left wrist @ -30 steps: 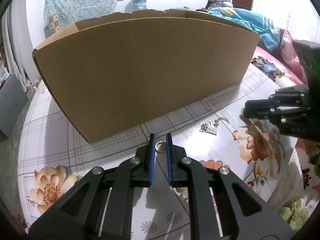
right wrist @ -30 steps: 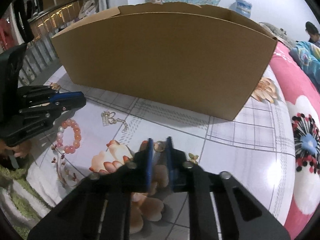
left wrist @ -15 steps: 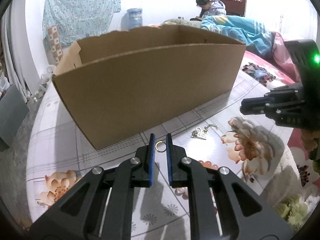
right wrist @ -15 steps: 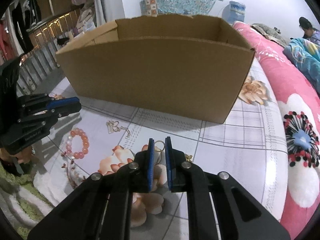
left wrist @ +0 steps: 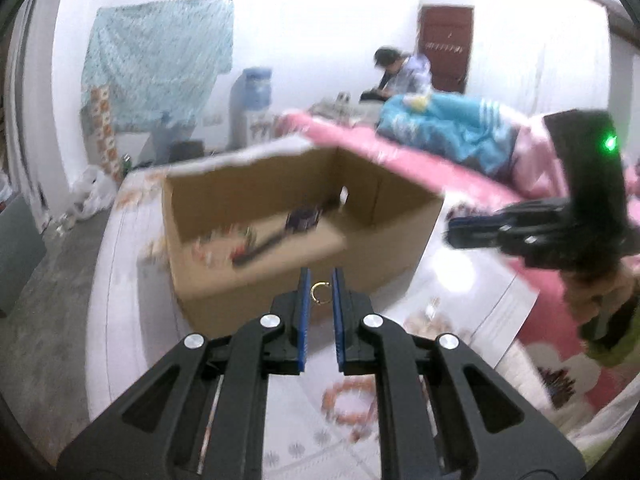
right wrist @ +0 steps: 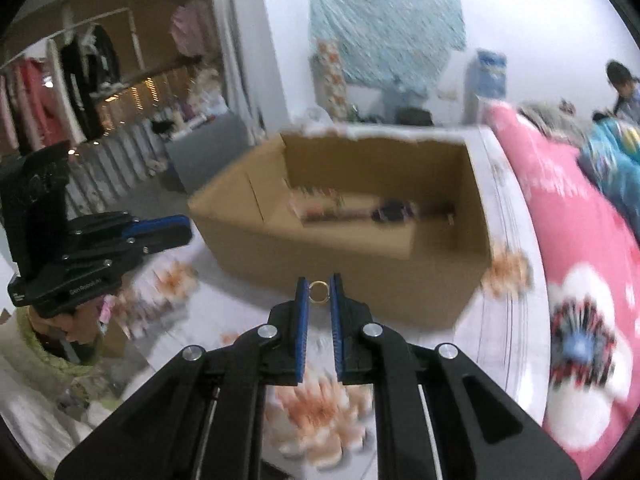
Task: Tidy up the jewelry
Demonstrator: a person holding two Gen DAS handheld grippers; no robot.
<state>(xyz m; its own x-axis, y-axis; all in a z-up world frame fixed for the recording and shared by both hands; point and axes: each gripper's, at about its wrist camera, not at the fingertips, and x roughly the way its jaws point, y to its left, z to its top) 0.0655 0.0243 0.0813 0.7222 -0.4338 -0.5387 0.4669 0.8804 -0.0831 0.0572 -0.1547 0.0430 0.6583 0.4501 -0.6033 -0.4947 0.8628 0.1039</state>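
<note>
Both black two-finger grippers hover before the open brown cardboard box (left wrist: 400, 240), likely to drop jewelry inside: left gripper (left wrist: 319, 294) narrowly pinches a small gold ring (left wrist: 320, 293), right gripper (right wrist: 319, 293) pinches another gold ring (right wrist: 319, 292).

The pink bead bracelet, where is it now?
In the left wrist view, the pink bead bracelet lies blurred on the floral cloth beneath the left claw, before the cardboard box.

Matt brown cardboard box (left wrist: 280, 276), torn rough along its rim; before it, a shiny gold metal ring (left wrist: 320, 293) between blue ribbed rubbery pads (left wrist: 305, 320), matt black plastic fingers.
</note>
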